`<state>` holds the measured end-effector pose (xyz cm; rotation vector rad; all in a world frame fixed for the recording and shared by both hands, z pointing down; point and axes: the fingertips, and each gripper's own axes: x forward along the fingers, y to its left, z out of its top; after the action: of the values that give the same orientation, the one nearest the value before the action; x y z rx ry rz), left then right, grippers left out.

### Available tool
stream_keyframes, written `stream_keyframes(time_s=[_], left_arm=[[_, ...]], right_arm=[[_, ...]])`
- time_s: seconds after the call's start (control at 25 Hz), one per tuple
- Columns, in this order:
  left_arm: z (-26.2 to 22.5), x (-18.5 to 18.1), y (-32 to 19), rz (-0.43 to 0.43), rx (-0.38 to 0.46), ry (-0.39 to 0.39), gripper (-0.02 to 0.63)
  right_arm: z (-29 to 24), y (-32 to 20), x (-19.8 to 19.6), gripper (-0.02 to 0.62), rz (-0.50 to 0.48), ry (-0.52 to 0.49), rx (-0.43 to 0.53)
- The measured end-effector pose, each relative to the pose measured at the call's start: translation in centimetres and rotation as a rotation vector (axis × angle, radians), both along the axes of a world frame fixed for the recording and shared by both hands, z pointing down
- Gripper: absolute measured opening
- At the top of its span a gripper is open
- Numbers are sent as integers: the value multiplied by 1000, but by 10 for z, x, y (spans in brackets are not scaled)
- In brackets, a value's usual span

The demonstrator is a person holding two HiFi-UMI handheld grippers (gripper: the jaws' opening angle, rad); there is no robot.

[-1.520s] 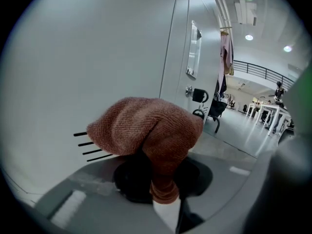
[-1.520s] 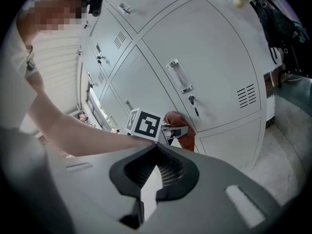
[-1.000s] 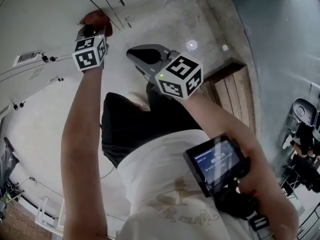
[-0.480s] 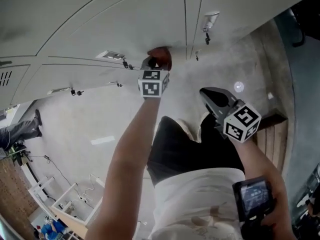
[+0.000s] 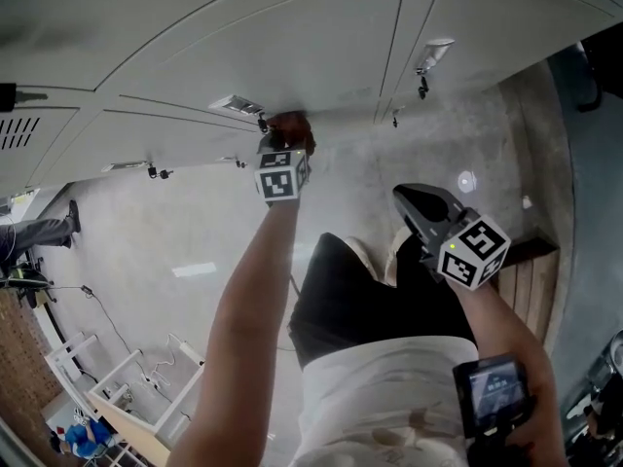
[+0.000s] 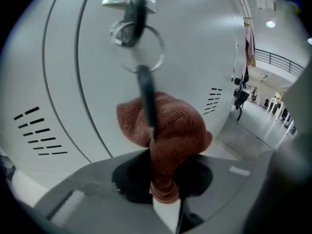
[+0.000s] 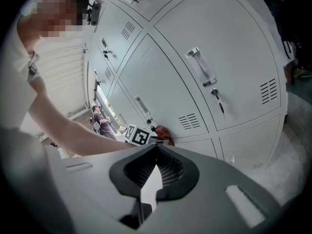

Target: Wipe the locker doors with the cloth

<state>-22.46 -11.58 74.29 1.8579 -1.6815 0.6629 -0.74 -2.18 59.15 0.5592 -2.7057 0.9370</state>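
Note:
A reddish-brown cloth (image 6: 165, 128) is clamped in my left gripper (image 6: 163, 191), which is shut on it and presses it against a grey locker door (image 6: 195, 48). A key on a ring (image 6: 141, 77) hangs from the lock just in front of the cloth. In the head view the left gripper (image 5: 284, 136) holds the cloth (image 5: 290, 125) at the door's lower edge, near a lock. My right gripper (image 5: 417, 202) hangs back from the lockers, shut and holding nothing. From the right gripper view, its joined tips (image 7: 156, 147) point toward the cloth (image 7: 165, 131) and the locker doors (image 7: 214, 48).
Lockers have handles and keys sticking out (image 5: 424, 84). A wooden pallet (image 5: 531, 280) lies on the concrete floor at the right. White racks (image 5: 127, 397) stand at the lower left, and a person (image 5: 39, 236) is far left. A screen device (image 5: 492, 392) hangs at my chest.
The head view has tilted up toward the lockers. My left gripper with the cloth has slid a little left along the door's lower edge. The right gripper stays held back.

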Motion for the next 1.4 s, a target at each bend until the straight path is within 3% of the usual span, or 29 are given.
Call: stream_keyframes(time_s=[0.36, 0.64, 0.8, 1.24, 1.4], left_arm=[[-2, -55, 24, -66, 5, -22, 83], [-34, -51, 28, -48, 74, -17, 83], [-52, -99, 27, -91, 90, -43, 83], [-115, -73, 34, -78, 140, -101, 83], [-147, -68, 26, -36, 212, -194, 83]], right_arm=[[-7, -1, -8, 8, -14, 3, 5], [-14, 4, -16, 8, -28, 7, 10], [-14, -1, -49, 8, -24, -28, 31], [-31, 16, -32, 8, -63, 2, 60], [-35, 13, -37, 8, -92, -19, 78]])
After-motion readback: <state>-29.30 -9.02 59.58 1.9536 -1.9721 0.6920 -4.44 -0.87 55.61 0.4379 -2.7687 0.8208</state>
